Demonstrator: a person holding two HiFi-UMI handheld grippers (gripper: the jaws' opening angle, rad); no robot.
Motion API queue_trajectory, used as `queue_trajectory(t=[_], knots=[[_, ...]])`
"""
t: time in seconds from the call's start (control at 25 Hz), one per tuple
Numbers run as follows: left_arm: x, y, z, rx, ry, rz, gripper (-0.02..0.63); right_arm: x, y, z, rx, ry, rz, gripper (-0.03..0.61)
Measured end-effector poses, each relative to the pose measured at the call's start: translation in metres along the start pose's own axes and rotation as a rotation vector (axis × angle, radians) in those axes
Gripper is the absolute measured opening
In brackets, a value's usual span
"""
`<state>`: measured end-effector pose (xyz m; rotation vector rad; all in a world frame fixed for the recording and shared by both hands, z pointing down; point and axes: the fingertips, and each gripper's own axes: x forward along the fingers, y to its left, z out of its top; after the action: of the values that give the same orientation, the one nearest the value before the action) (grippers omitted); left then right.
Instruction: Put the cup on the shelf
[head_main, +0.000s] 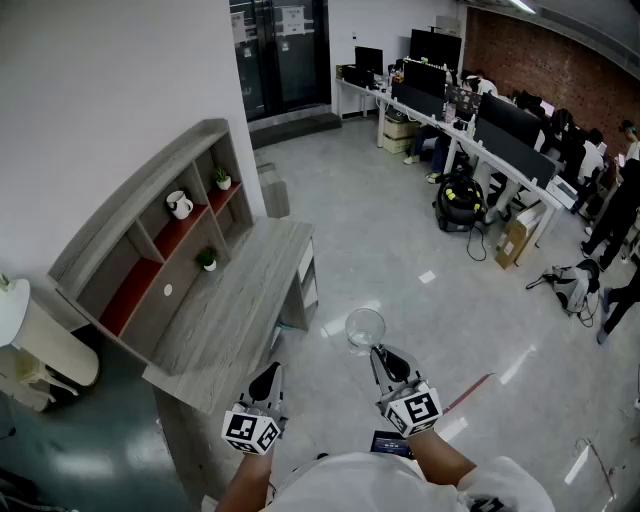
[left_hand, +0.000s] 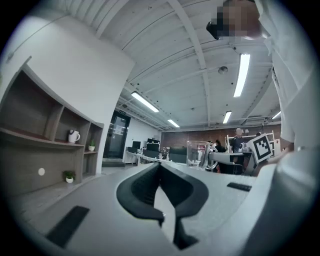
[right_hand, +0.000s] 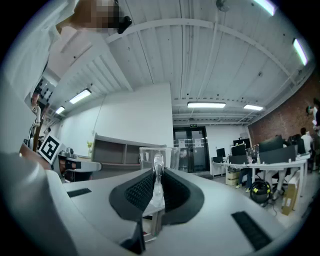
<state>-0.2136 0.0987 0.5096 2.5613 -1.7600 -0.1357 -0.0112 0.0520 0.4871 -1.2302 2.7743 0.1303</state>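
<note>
A clear glass cup (head_main: 365, 328) with a handle hangs over the floor, just right of the grey desk (head_main: 240, 310). My right gripper (head_main: 385, 360) is shut on the cup's handle. In the right gripper view the cup (right_hand: 157, 157) stands upright just beyond the jaws, which pinch its handle. My left gripper (head_main: 268, 378) is beside it, near the desk's front corner, shut with nothing in it. The left gripper view shows the cup (left_hand: 196, 152) to the right. The grey shelf (head_main: 150, 230) with red backing stands on the desk against the wall at left.
The shelf holds a white mug (head_main: 179, 205) and two small potted plants (head_main: 223, 179) (head_main: 207, 260). A white rounded object (head_main: 20, 320) stands at far left. Office desks with monitors (head_main: 500, 130), a backpack (head_main: 460, 205) and people are at back right.
</note>
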Motion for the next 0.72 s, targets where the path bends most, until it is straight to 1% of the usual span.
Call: queue_trajectory(t=[0.16,0.4,0.56,0.72], knots=[[0.008,-0.038,-0.007,-0.034,0.004,-0.029,0.009,-0.041,-0.023,0.001,0.000,0.027,-0.047,0.046],[0.018,-0.079,-0.016,-0.071,0.018,-0.115,0.009,-0.080,-0.042,-0.003,0.003,0.034,-0.090,0.046],[0.022,-0.092,-0.016,-0.057,0.017,-0.124,0.009,-0.090,-0.052,0.001,0.021,0.021,-0.110,0.046],[0.028,-0.103,-0.014,0.008,0.018,-0.116,0.009,-0.097,-0.059,0.007,0.025,0.008,-0.125,0.046]])
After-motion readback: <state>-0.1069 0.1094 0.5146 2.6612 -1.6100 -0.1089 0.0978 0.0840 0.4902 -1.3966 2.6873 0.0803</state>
